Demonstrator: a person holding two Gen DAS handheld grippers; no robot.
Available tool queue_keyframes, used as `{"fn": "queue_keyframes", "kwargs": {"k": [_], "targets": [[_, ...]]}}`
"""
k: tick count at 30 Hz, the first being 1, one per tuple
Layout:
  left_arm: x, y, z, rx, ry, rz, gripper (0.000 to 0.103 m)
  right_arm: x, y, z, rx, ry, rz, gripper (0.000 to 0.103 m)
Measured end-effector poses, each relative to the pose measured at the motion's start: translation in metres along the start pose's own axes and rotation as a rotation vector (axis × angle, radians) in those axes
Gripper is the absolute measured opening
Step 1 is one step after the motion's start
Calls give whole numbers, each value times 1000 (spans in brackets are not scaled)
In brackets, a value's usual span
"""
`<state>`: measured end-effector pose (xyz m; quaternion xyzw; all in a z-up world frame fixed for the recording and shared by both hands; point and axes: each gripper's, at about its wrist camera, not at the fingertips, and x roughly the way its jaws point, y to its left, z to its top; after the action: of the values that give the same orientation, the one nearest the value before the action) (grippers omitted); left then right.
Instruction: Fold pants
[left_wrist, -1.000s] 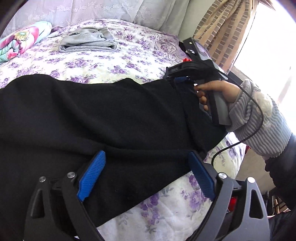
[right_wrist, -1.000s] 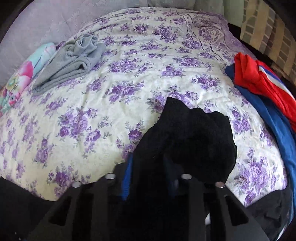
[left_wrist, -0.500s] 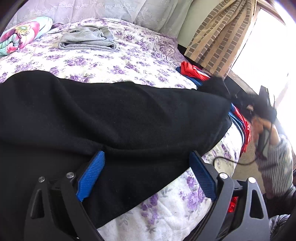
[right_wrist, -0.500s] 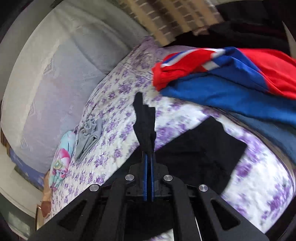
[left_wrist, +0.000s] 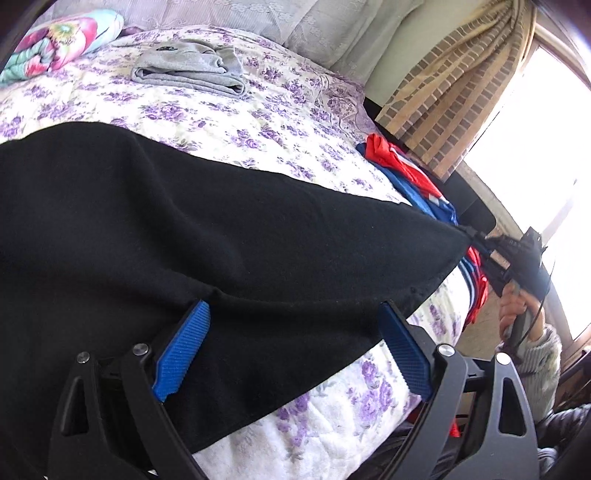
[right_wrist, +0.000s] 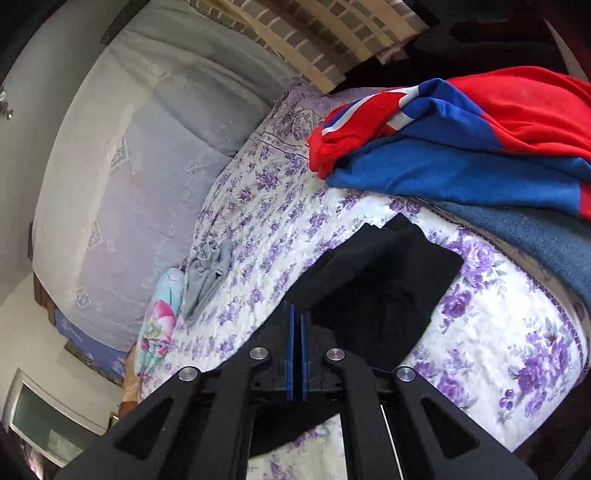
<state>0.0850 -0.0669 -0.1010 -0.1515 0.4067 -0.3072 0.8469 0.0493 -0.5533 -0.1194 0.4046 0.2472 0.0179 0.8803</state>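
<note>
Left wrist view: black pants (left_wrist: 192, 236) lie spread across the near part of the bed (left_wrist: 258, 122), covering most of the lower frame.
Left gripper (left_wrist: 291, 350): jaws spread wide, the blue pads (left_wrist: 183, 354) apart on either side of a fold of the pants; the cloth lies over and between them, and nothing is pinched.
Right gripper (left_wrist: 476, 240): seen from the left wrist at the far right corner of the pants, held in the person's right hand (left_wrist: 517, 310); the cloth is drawn to a point there.
Right wrist view: right gripper's pads (right_wrist: 290, 350) nearly pressed together, with black cloth of the pants (right_wrist: 380, 280) caught between them; the rest of that end droops onto the floral bedspread.
Pants position: stretched between the two grippers along the near edge of the bed.
Red and blue garment (right_wrist: 461, 140): heaped at the bed's edge, just beyond the pants' corner.
Grey folded garment (left_wrist: 192, 70): farther up the bed, well apart from the pants.
Flowered pillow (left_wrist: 55, 40): beside the grey garment, near the headboard.
Curtain (left_wrist: 454, 85): checked, hanging by the bright window.
</note>
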Motion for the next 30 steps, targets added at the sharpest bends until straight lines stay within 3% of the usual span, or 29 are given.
{"fn": "queue_keyframes", "kwargs": {"k": [2,5,8,11,13,15,16,18,20,22,25,27,30], "targets": [[-4,0,2,-18,4,-13,89,11,-28,-5,58,44,-64,3],[-10,-6,3,-25,13,-15,89,21,-60,-15,147,73,-46,2],[-7,-14,5,-16,34,-4,89,21,-48,-14,57,55,-79,3],[12,-17,5,32,86,97,90,28,-43,-13,-23,79,-108,2],[15,-19,2,68,61,130,90,29,-48,-12,-33,101,-84,2],[10,-21,2,60,52,128,90,24,-48,-10,-44,125,-76,3],[3,-18,3,42,46,108,90,18,-46,-8,-42,128,-78,8],[-16,-5,7,-11,14,82,90,-4,-36,-2,-43,64,-118,15],[-39,12,10,-54,-45,119,90,-29,-18,5,-108,-49,-142,17],[-58,31,11,-102,-86,182,90,-31,4,9,-154,-59,-79,17],[-68,57,6,-184,-91,268,90,17,57,0,-232,106,116,17],[-64,64,-1,-205,-73,283,90,67,105,-21,-308,247,214,17],[-54,51,-6,-106,-81,382,90,142,176,-61,-402,460,332,17]]}}
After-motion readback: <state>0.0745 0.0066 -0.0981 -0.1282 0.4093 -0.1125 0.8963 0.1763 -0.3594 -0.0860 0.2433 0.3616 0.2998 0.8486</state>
